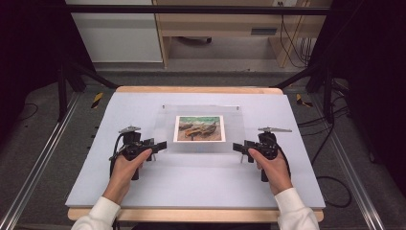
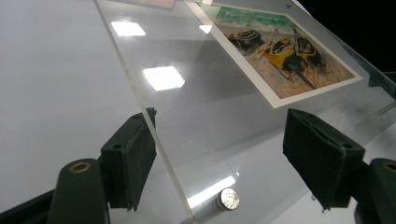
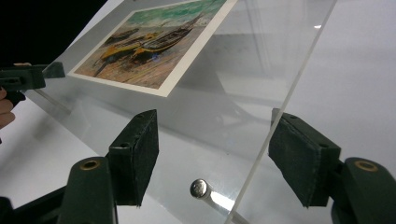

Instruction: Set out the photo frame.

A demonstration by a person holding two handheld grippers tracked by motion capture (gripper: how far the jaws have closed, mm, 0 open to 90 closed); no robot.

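The clear acrylic panel (image 1: 201, 128) lies at the middle of the pale grey tabletop (image 1: 143, 187). It is a flat, glossy rectangle with sharp straight edges, and it mirrors the ceiling lights. Under it sits a printed picture (image 1: 199, 128) of beached boats, white-bordered, in yellow, green and brown. In my left gripper view a small round silver stud (image 2: 228, 199) shows at the panel's near corner; my right gripper view shows a matching polished stud (image 3: 200, 188) at its own corner.

My left gripper (image 1: 155, 145) is at the panel's left edge, level with the tabletop, and points inward toward the picture. Its jaws stand apart. The panel's edge runs between the two dark, matt, textured pads (image 2: 135, 156); it passes close by one pad, and I cannot tell whether it touches. The other pad is well clear.

My right gripper (image 1: 241, 148) mirrors this at the panel's right edge. Its jaws are likewise apart, the panel's edge lies in the gap, and neither pad (image 3: 301, 154) presses on it.

My left hand (image 1: 125, 170) and right hand (image 1: 273, 167) wrap the gripper bodies from behind, forearms in white sleeves (image 1: 292, 211) coming up from the near side of the tabletop, wrists roughly straight. Each gripper carries a grey plate on top.
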